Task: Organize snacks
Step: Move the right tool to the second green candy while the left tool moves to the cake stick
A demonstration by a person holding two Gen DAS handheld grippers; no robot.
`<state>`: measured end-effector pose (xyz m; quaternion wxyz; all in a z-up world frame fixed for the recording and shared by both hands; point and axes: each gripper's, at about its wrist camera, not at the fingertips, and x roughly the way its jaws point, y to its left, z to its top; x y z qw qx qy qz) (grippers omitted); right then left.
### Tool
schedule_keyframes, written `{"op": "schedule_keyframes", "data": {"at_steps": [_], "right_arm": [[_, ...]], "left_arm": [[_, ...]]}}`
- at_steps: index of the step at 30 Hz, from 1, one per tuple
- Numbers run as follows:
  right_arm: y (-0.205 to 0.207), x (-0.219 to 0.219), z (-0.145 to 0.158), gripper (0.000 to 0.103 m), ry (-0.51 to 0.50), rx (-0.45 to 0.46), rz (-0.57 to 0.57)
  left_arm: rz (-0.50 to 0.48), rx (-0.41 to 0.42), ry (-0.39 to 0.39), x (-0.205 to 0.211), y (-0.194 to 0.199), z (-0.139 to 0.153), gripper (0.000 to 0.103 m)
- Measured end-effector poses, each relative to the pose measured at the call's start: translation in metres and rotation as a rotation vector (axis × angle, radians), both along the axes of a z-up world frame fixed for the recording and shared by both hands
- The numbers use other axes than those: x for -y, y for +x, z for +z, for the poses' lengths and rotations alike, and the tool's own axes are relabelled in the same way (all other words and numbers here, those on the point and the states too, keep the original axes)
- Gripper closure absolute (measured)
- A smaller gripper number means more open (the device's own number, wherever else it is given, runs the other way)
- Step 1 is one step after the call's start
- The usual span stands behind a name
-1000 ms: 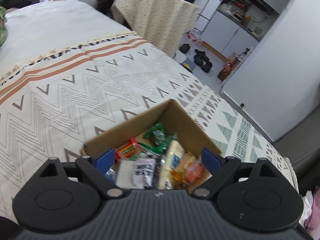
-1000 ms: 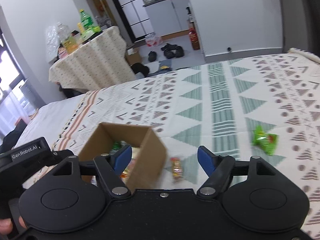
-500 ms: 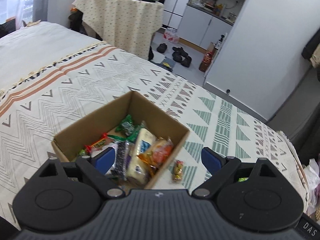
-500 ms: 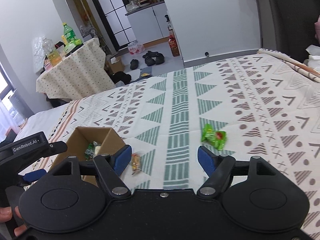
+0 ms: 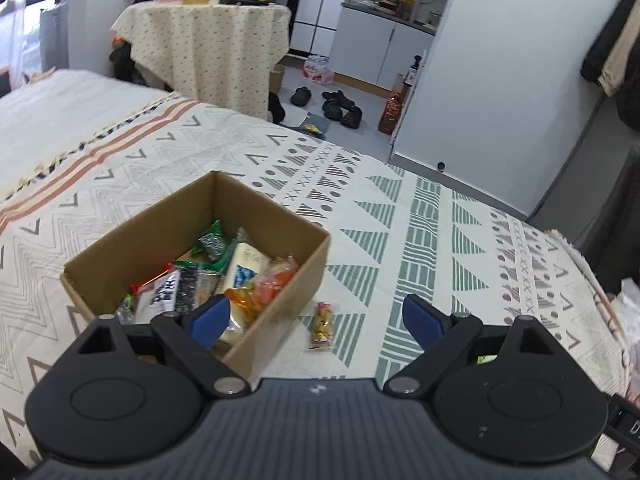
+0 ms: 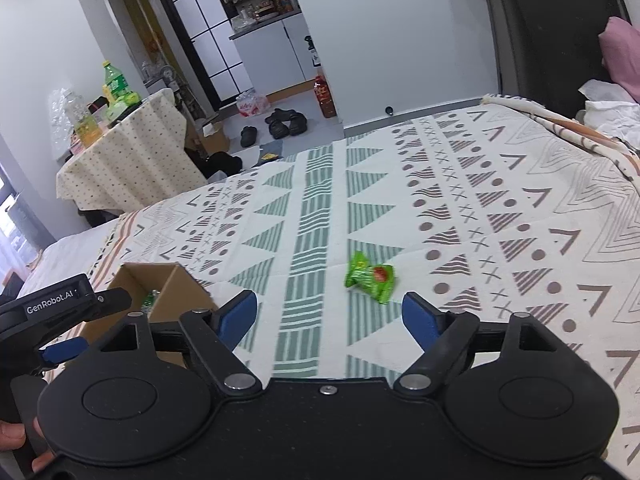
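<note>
An open cardboard box (image 5: 276,216) sits on the patterned bedspread and holds several wrapped snacks (image 5: 224,276). A small yellow-brown snack packet (image 5: 323,325) lies on the bedspread just right of the box. My left gripper (image 5: 316,318) is open and empty, above the box's near right corner and that packet. A green snack packet (image 6: 370,277) lies on the bedspread in the right wrist view. My right gripper (image 6: 330,318) is open and empty, just short of the green packet. The box (image 6: 168,288) and the left gripper body (image 6: 52,312) show at that view's left.
The bedspread (image 5: 420,240) covers the bed; its far edge drops to the floor, where shoes (image 5: 340,106) lie. A cloth-covered table (image 5: 208,48) with bottles stands beyond. A pink pillow (image 6: 622,52) and white cloth (image 6: 612,116) lie at the bed's right.
Both grippers have swung right. The left one moved off the box's middle, bringing the small packet into view. The right one moved from the box towards the green packet.
</note>
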<state>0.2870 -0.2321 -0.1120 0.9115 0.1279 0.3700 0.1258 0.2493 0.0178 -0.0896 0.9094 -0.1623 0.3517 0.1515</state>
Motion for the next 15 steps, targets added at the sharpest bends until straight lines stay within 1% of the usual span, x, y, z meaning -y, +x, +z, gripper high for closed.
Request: {"op": "schedule_keyframes", "data": {"at_steps": [1,3,4,5,7,12,15], "right_arm": [[0.001,0.003,-0.002,0.019,0.001,-0.001,-0.002],[0.003,0.008,-0.005,0.01,0.004,-0.002,-0.003],[0.004,0.01,-0.006,0.004,0.009,-0.001,-0.001],[0.005,0.013,-0.007,0.0,0.016,0.003,0.003],[0.007,0.016,-0.01,0.0,0.025,0.003,0.013],[0.015,0.024,-0.022,0.0,0.032,-0.016,0.03],[0.021,0.03,-0.032,0.0,0.046,-0.023,0.035]], "left_arm": [[-0.005,0.001,0.001,0.003,0.001,-0.001,0.006],[-0.016,0.006,-0.002,0.009,0.003,-0.002,0.005],[-0.026,0.005,-0.002,0.011,0.004,-0.003,0.004],[-0.035,0.004,-0.001,0.014,0.006,-0.004,0.003],[-0.044,-0.001,0.011,0.019,0.009,-0.007,0.0],[-0.071,-0.014,0.021,0.031,0.016,-0.016,0.0],[-0.068,-0.029,0.047,0.036,0.022,-0.023,0.0]]}}
